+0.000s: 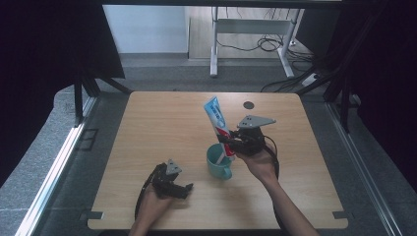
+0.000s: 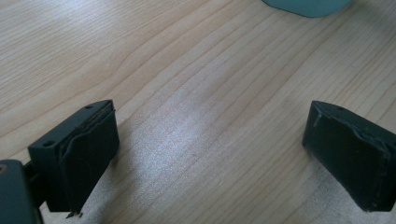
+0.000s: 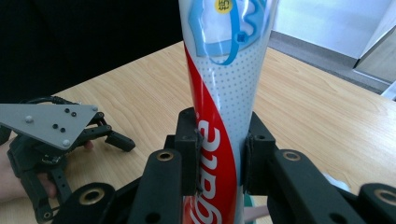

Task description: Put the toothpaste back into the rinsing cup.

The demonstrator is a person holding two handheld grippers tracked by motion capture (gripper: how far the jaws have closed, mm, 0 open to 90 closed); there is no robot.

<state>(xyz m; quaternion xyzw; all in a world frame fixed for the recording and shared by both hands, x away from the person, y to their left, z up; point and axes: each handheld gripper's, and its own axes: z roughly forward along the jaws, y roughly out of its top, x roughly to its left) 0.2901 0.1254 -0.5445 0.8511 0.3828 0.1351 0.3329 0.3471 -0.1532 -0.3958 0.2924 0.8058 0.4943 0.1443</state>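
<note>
your right gripper [image 1: 230, 145] blocks the toothpaste tube's [image 1: 217, 121] lower end, so you can't tell if it's touching the teal mug [image 1: 218, 162]. right gripper view crops the tube top and bottom. left gripper view clips the mug [image 2: 306, 5] to a sliver at the top edge.

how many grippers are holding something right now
1. The right gripper is shut on the toothpaste tube, held upright above the teal mug. The left gripper rests open near the table's front edge, holding nothing.
</note>
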